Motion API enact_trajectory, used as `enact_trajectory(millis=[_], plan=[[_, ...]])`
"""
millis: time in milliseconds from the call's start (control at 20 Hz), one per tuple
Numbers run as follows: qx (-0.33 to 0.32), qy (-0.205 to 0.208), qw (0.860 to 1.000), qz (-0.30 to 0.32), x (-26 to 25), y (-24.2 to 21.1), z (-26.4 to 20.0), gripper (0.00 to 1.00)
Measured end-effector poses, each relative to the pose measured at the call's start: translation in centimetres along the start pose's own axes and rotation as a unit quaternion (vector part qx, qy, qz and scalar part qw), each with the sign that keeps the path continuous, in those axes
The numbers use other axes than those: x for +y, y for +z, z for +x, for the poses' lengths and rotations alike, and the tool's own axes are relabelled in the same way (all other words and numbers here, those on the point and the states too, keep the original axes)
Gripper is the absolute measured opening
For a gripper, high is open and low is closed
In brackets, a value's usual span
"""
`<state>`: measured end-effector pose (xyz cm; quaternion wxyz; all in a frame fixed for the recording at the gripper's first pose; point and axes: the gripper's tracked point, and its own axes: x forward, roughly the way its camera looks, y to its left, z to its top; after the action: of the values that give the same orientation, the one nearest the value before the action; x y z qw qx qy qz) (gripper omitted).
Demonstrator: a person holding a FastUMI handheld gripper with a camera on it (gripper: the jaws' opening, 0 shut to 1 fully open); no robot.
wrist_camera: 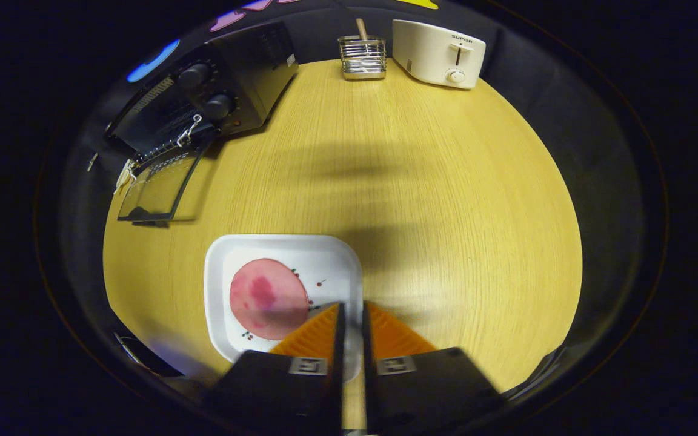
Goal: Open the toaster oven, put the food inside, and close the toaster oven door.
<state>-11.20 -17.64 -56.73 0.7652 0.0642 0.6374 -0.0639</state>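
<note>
Ham (pixel 268 298) lies on the plate (pixel 337 254) just ahead of your gripper (pixel 351 310), whose fingers stand nearly closed, empty; the oven (pixel 203 103) beyond gapes open.

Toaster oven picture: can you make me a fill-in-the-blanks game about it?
1. The toaster oven has its door ____.
2. The pink slice of food lies on a white ____.
3. The hand-held gripper has its orange fingers nearly ____, holding nothing.
4. The cream toaster stands beside a wire ____ at the table's far edge.

Missing words: open; plate; shut; rack
</note>
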Motion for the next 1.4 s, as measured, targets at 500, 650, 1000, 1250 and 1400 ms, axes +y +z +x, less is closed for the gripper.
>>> enact_trajectory(millis=[500,650,1000,1250,1400], plan=[[0.052,0.065,0.996,0.016,0.4,-0.1,0.5,0.05],[0.084,0.119,0.986,0.078,0.9,-0.6,0.4,0.05],[0.127,0.250,0.922,0.268,1.5,-0.6,-1.2,0.05],[0.088,0.300,0.886,0.343,1.8,-0.5,-2.2,0.05],[0.065,0.339,0.847,0.404,3.3,-0.6,-1.4,0.05]])
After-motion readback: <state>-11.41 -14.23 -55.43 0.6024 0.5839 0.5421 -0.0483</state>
